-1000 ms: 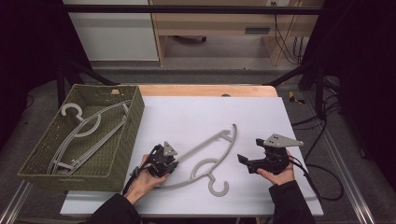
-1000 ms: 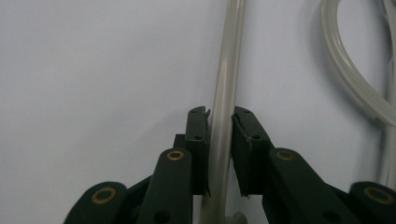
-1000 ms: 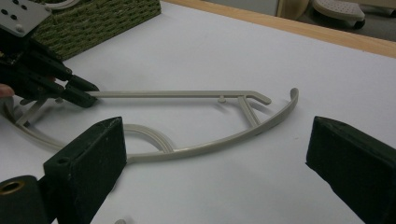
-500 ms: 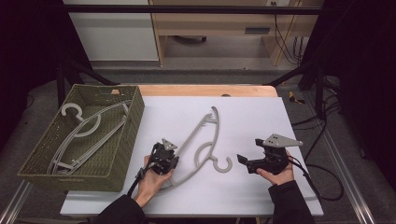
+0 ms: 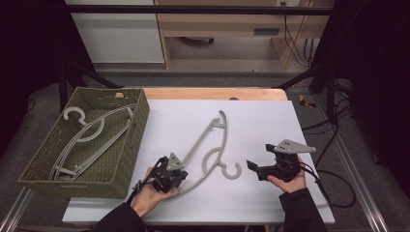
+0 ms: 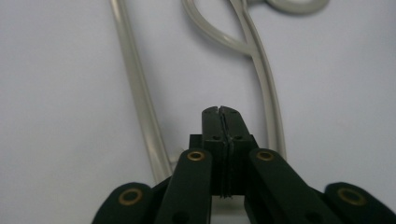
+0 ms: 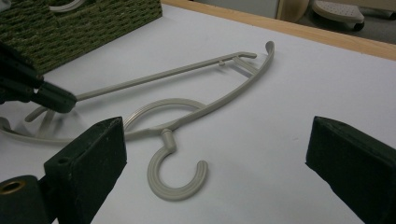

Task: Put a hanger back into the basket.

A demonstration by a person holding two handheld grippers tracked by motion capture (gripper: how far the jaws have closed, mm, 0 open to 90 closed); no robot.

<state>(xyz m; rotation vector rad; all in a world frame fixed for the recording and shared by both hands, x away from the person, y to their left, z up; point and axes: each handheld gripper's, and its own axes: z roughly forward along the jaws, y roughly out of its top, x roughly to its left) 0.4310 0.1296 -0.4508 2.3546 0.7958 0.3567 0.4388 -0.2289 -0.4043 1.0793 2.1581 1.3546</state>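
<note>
White table (image 5: 300,125), green basket (image 5: 126,159) at its left edge with hangers inside, grey hanger (image 5: 212,145) lying mid-table, hook toward the right claw (image 5: 252,167), which stands spread wide, left claw (image 5: 180,177) just closing, pinching the hanger's bar end.

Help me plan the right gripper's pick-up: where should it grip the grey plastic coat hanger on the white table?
Probably its thin neck above the hook, approached from the hook's side: the hanger lies flat, and that neck points toward the open right gripper.
</note>
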